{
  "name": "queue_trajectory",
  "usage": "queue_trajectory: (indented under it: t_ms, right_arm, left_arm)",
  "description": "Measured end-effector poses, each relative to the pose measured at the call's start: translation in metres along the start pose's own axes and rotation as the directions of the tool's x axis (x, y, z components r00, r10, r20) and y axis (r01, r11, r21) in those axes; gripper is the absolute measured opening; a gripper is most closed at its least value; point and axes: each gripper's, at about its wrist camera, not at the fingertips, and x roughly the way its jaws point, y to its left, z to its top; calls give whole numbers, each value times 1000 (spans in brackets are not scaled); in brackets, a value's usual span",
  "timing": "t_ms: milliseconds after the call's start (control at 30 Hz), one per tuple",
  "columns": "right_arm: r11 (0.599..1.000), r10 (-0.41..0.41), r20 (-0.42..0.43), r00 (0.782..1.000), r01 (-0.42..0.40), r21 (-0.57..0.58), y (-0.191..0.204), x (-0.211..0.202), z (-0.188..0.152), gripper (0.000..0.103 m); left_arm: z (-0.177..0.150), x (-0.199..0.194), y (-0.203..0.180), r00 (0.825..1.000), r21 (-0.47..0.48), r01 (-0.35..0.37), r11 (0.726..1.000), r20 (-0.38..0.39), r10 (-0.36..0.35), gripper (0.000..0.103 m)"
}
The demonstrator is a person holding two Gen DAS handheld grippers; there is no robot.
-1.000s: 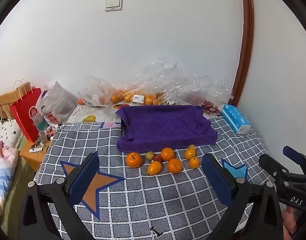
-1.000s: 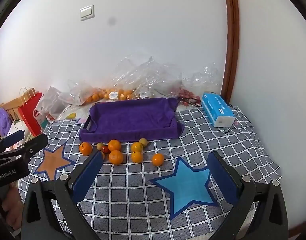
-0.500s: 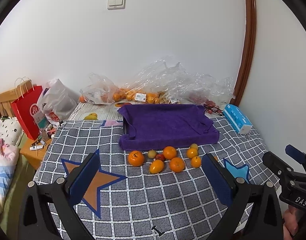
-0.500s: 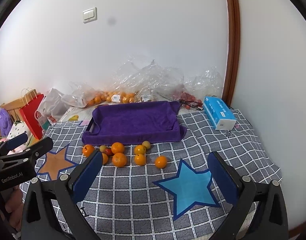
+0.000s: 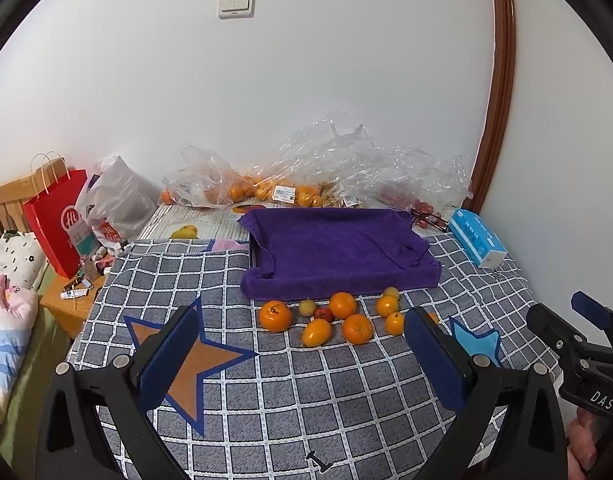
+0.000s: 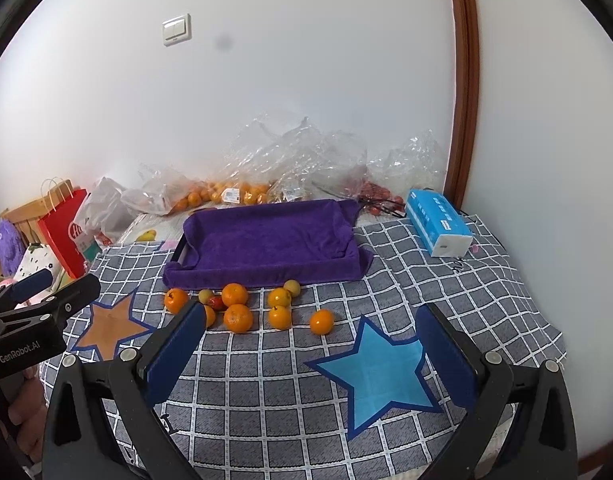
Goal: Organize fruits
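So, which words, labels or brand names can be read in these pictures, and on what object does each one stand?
"GenRobot.AI": black body of the left gripper.
"DAS": black body of the right gripper, cut off by the frame.
"Hi": red paper shopping bag.
White price stickers on the clear plastic fruit bags and print on the blue tissue pack: too small to read.

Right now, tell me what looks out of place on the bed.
The loose fruits lie scattered on the checked blanket in front of the purple towel-lined tray, which holds none. Crumpled plastic bags sprawl against the wall behind it.
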Motion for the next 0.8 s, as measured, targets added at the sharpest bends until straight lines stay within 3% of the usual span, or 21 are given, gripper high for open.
queue_trajectory:
  t_ms: [800]
  right_arm:
    - [1000, 3, 12, 1000, -3, -15, 8, -6, 1, 103]
  left_arm:
    - [2, -4, 4, 1000, -9, 10, 1000, 4, -10, 103]
